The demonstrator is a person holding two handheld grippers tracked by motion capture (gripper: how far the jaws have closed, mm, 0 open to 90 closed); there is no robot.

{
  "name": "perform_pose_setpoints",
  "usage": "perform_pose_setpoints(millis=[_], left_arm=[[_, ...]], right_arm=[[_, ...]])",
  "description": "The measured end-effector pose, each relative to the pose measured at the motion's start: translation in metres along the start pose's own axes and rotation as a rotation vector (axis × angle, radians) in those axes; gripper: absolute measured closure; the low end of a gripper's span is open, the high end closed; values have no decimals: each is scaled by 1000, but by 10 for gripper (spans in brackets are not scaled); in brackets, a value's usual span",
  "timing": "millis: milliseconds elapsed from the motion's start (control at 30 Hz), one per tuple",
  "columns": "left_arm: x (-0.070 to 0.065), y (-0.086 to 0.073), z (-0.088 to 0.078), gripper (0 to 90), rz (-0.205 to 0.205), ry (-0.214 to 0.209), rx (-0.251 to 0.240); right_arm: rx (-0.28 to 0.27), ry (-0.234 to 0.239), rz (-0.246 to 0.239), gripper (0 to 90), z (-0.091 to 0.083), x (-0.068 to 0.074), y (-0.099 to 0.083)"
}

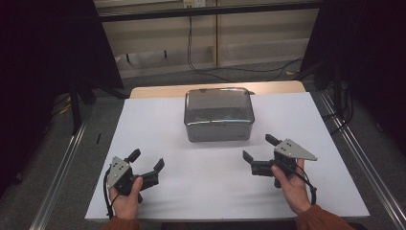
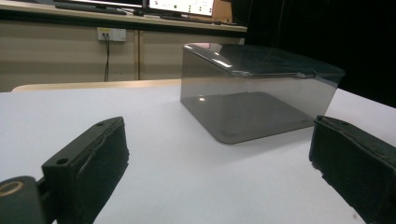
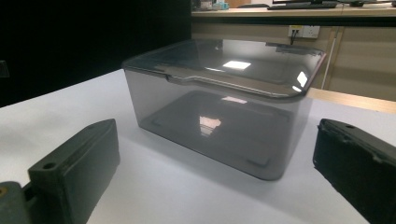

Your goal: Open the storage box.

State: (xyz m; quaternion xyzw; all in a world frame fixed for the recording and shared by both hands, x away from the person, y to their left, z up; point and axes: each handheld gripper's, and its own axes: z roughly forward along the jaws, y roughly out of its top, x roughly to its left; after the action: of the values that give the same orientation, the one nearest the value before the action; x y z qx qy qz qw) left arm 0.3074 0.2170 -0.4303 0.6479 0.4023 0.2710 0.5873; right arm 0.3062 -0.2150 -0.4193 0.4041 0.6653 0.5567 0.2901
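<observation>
A smoky translucent plastic box with its lid on (image 1: 219, 114) stands on the white table top (image 1: 158, 129), toward the far middle. It looks empty through its walls (image 2: 261, 93) (image 3: 219, 112). My left gripper (image 1: 147, 160) rests open at the near left, held by a hand, its jaws wide apart and aimed toward the box. At the near right my right gripper (image 1: 259, 147) is open too, held by the other hand and pointing at the box from the right front. Neither gripper touches the box; nothing lies between either pair of jaws.
The white sheet covers a wooden table whose far edge (image 1: 158, 90) shows behind the box. Metal rails (image 1: 62, 167) run along both sides on the grey floor. Cables (image 1: 206, 67) hang by the back wall. Black stands and curtains flank the table.
</observation>
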Motion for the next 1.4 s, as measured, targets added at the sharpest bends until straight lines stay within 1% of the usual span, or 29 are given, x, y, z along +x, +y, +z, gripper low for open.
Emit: perform_pose_setpoints(millis=[67,100,167,200,233,300,433,533,600,633,667,700,800,900,933,1000,1033,1133,1167,1200,1300,1367,1400], left_arm=[[-1,1,1,37,-1,-9,-8],[-2,1,1,37,8,-7,-7],[-3,1,1,37,4,-16,-7],[-3,1,1,36,7,-14,-5],[-3,0,1,36,11,-13,3],[-2,0,2,36,3,-7,-4],[-2,0,2,35,5,2,-1],[-1,-1,3,35,12,9,10],[0,-1,4,35,8,13,2],[0,-1,5,35,8,15,3],[0,-1,5,35,9,11,7],[0,-1,6,35,2,4,7],[-1,-1,5,35,6,6,4],[-1,0,4,36,13,6,-6],[-1,0,4,36,11,4,-4],[-1,0,4,36,15,8,-5],[-1,0,4,36,16,8,-5],[-1,0,5,35,17,5,0],[-1,0,5,35,16,6,0],[-1,-1,5,35,20,5,4],[-2,-1,6,35,30,3,10],[-3,-1,7,35,33,-1,13],[-3,-1,7,35,33,-1,13]], right_arm=[[1,8,-5,6,3,2,1],[1,8,-5,6,3,2,1],[-11,19,-9,6,7,5,2],[-17,29,-11,6,11,6,3],[-18,29,-14,5,12,6,4],[-21,31,-18,6,14,7,5],[-26,53,-42,4,23,12,8],[-22,53,-54,10,27,14,10],[-27,63,-47,18,34,16,13],[-31,60,-50,19,36,17,13],[-32,61,-51,18,38,18,14],[-32,63,-52,18,39,19,14],[-27,65,-58,18,43,21,16],[-36,66,-85,19,48,25,20],[-40,60,-131,18,53,27,23],[-32,57,-153,17,56,27,26],[-32,57,-153,17,56,27,26],[-36,50,-189,16,61,29,31],[-39,49,-209,25,63,31,33],[-39,49,-209,25,63,31,33],[-38,24,-276,30,67,33,34],[-42,22,-277,31,69,33,35],[-40,9,-293,31,70,34,35]])
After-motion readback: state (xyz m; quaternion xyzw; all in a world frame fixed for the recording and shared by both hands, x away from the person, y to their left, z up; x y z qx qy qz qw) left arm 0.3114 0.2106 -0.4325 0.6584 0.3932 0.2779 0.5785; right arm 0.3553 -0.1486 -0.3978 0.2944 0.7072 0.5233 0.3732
